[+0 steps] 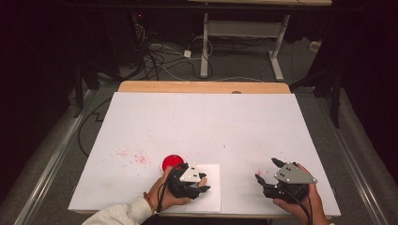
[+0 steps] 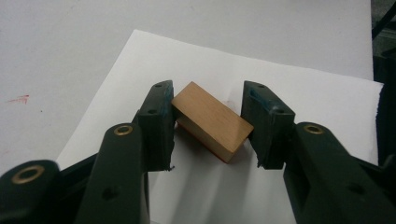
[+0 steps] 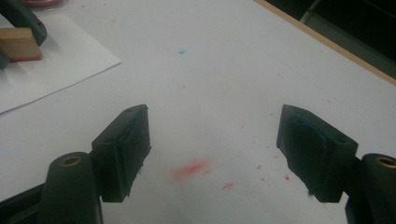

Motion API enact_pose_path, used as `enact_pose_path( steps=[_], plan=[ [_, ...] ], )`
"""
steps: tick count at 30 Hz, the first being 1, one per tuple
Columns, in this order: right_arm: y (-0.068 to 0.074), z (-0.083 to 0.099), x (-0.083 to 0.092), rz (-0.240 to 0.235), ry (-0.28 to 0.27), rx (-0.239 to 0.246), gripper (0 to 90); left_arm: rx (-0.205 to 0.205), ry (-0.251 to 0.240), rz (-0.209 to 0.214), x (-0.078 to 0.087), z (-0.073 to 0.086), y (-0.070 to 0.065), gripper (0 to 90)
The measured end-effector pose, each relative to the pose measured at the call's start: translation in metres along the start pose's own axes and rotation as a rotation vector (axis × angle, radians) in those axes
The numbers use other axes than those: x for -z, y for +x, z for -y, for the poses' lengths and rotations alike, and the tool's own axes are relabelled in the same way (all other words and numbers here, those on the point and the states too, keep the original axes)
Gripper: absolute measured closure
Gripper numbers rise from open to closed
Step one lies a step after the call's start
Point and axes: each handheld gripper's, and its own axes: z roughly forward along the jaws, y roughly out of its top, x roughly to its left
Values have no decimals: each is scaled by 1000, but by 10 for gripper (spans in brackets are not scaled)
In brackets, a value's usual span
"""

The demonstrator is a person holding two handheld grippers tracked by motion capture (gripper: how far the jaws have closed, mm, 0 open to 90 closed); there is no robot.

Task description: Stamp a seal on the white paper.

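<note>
**Ana:** Black fingers [image 2: 161, 122] of the left gripper [image 2: 208, 123] rise closest to the lens, and they are clamped on a small wooden block [image 2: 211, 120], one pad on each end of it.

**Ben:** Where does the block sit?

**Ana:** Over a white sheet of paper [image 2: 299, 93] near the front edge of the worktop [image 1: 202, 122]. It is turned at a slant between the pads, with a thin red layer along its underside. I cannot tell whether it touches the paper.

**Ben:** And the other hand?

**Ana:** The right gripper [image 3: 212, 154] has its fingers [image 3: 126, 149] spread wide with nothing between them, over bare worktop marked with red smudges [image 3: 191, 169].

**Ben:** Any containers?

**Ana:** One round red dish [image 1: 172, 162], just beside the left gripper [image 1: 199, 183] in the high view, touching the paper's far corner. What it holds I cannot tell.
</note>
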Motion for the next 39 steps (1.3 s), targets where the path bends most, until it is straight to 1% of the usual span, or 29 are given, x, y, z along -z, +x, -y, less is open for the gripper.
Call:
enact_pose_path(
  steps=[7,11,13,15,18,19,21,24,27,31,33,35,39],
  plan=[
    [1,0,0,-3,4,2,258,-1,-1,-2,0,0,0,539],
    [0,0,0,-5,3,2,258,-13,3,-10,1,-1,-1,539],
    [0,0,0,-7,2,5,258,-26,12,-15,2,-2,-2,539],
    [0,0,0,-8,1,5,258,-17,13,-17,3,-2,-2,540],
    [1,0,0,-9,0,4,258,-4,-12,-21,9,-3,0,540],
    [1,0,1,-9,0,6,258,-6,-21,-24,12,-4,1,540],
    [1,-1,1,-9,-1,5,258,8,-46,-22,17,-5,3,540],
    [0,-1,0,-10,0,7,258,14,-69,-28,24,-7,5,539],
    [0,-1,0,-10,-1,9,257,8,-78,-45,31,-8,7,539],
    [0,-1,1,-9,-2,7,257,24,-117,-63,44,-10,12,540],
    [0,-1,1,-10,-3,6,257,25,-122,-75,50,-9,14,540],
    [0,-1,1,-9,-4,8,257,37,-127,-84,54,-7,16,539],
    [0,-2,0,-11,-5,7,257,48,-125,-102,61,-4,21,540]
  ],
)
